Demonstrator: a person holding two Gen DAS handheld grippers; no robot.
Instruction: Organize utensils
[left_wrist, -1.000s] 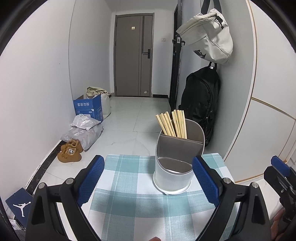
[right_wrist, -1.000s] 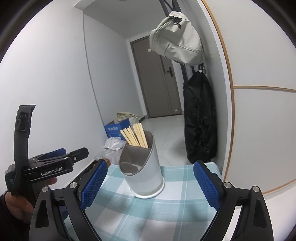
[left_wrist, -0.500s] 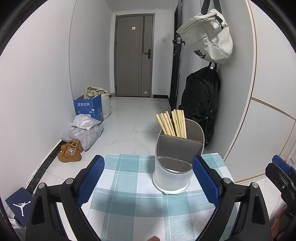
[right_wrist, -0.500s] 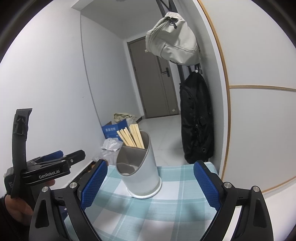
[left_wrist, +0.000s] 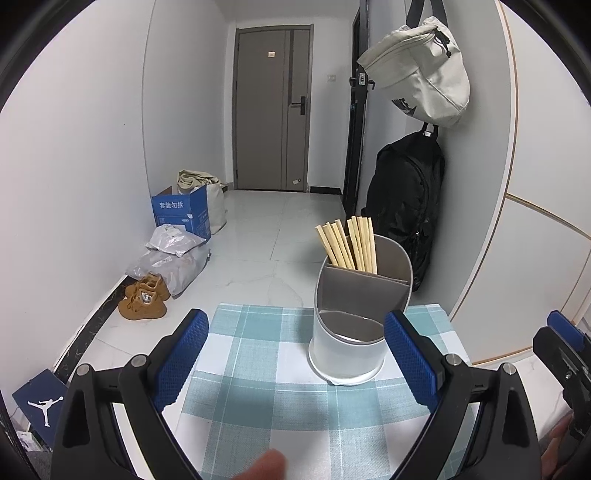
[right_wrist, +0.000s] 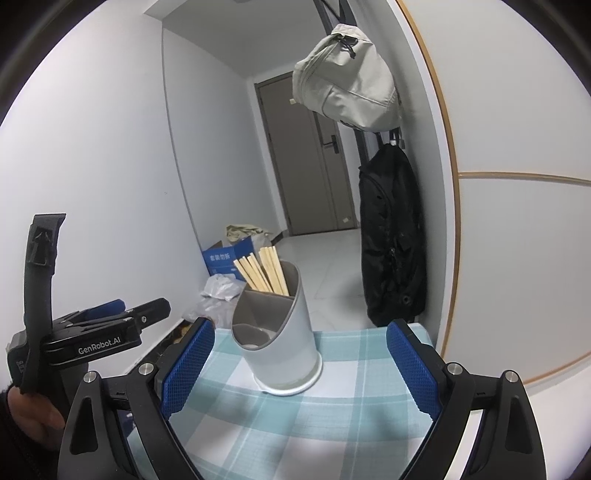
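A grey-and-white utensil holder (left_wrist: 349, 332) stands upright on the checked cloth of the counter (left_wrist: 258, 373), with wooden chopsticks (left_wrist: 347, 243) bunched in its rear compartment (the front one looks empty). The left claw (left_wrist: 295, 358) and right claw (right_wrist: 299, 367) both hover spread wide, gripping nothing, near the holder without touching it.

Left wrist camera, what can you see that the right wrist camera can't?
Only the left wrist view shows the brown shoes on the floor and the dark box with a white jumping figure. Only the right wrist view shows the "GenRobot.AI" lettering on the left tool. Both show the utensil holder with its chopsticks on the checked cloth, and both open tools.
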